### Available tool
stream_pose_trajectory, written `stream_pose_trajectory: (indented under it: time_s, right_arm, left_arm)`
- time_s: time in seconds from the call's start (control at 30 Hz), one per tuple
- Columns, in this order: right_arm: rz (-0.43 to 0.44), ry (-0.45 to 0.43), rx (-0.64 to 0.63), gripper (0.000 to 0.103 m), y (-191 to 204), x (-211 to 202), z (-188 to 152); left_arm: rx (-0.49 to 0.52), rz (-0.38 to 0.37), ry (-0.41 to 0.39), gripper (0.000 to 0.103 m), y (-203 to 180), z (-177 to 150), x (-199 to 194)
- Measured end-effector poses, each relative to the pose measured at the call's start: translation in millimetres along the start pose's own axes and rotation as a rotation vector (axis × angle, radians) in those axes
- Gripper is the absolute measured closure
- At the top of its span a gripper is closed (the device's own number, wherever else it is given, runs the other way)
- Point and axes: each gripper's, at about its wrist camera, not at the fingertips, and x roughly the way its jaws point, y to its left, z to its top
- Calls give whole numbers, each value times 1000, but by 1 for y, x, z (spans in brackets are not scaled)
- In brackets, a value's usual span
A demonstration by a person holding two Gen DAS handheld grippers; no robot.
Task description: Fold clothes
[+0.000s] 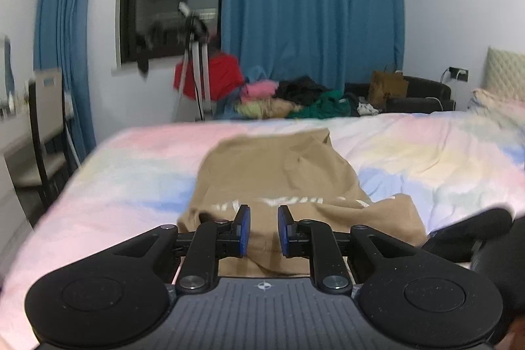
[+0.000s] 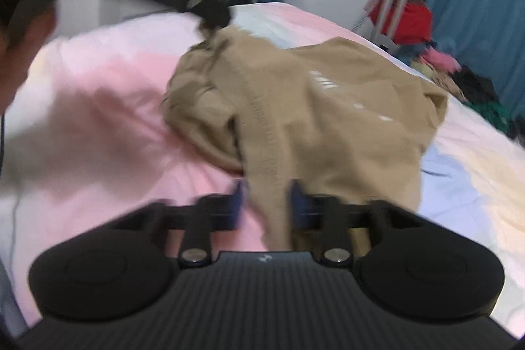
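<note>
A tan garment (image 1: 272,173) with white lettering lies crumpled on the pastel bedspread (image 1: 131,173). My left gripper (image 1: 264,218) hovers over its near edge, its jaws apart with cloth showing between the blue pads; no cloth is pinched. In the right wrist view the same tan garment (image 2: 311,107) lies bunched on the bedspread (image 2: 98,120). My right gripper (image 2: 265,195) is open over the garment's near hem, with a strip of cloth lying between the fingers. The left gripper (image 2: 213,18) shows at the garment's far corner, blurred.
A pile of mixed clothes (image 1: 288,100) lies past the far edge of the bed. A tripod (image 1: 197,71) and a red item (image 1: 213,77) stand by the window. A chair (image 1: 46,133) and desk are at the left. A dark sofa (image 1: 420,94) is at the right.
</note>
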Motion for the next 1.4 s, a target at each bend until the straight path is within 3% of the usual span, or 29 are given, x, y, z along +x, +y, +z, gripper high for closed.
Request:
stream_pose_trajectory:
  time_s: [0.1,0.3,0.43,0.57,0.7,0.73,0.8,0.87,1.07,1.13,1.17,1.2,1.4]
  right_arm:
    - [35,-79,144,100,-26,-21,11]
    - [26,-198,378,100,-78,-57,9]
    - [62,-195,447,100,-91,-53,5]
    - [108,-173,405,97,-78,-42,6]
    - [123,-105,297,91,-49,-25,6]
    - [117,-85,259,85,-41,-20,5]
    - [106,-58,170,57,-22,-11,5]
    - [78,-60,85,55,-5,-5,4]
    - [-5,-19,-126,56,28,13,-4]
    - [-39,-13,-135,65,28,13,-5]
    - [-46,-16,-114,81,25,10,-4]
    - [-50,-24,-76,86,19,6,-1]
    - [-55,-150,185,90,-32,-35,8]
  left_arm:
    - [73,-23,-45,82,-11,-1,-6]
    - [307,-58,-28,75,-48,-19,2]
    - [457,-45,36,75,-62,-31,12]
    - [528,22,101,75,-62,-43,25]
    - [518,102,126,72,-57,-45,35]
    - [513,121,130,71,-55,-45,37]
    - [491,144,134,71,-51,-44,40]
    - [466,169,131,71,-47,-43,41]
    - [423,181,38,71,-42,-31,30]
    - [413,178,-3,71,-44,-27,26]
    - [413,176,-18,71,-45,-25,23]
    - [412,174,-34,71,-46,-24,21]
    - [451,121,-55,69,-58,-26,12]
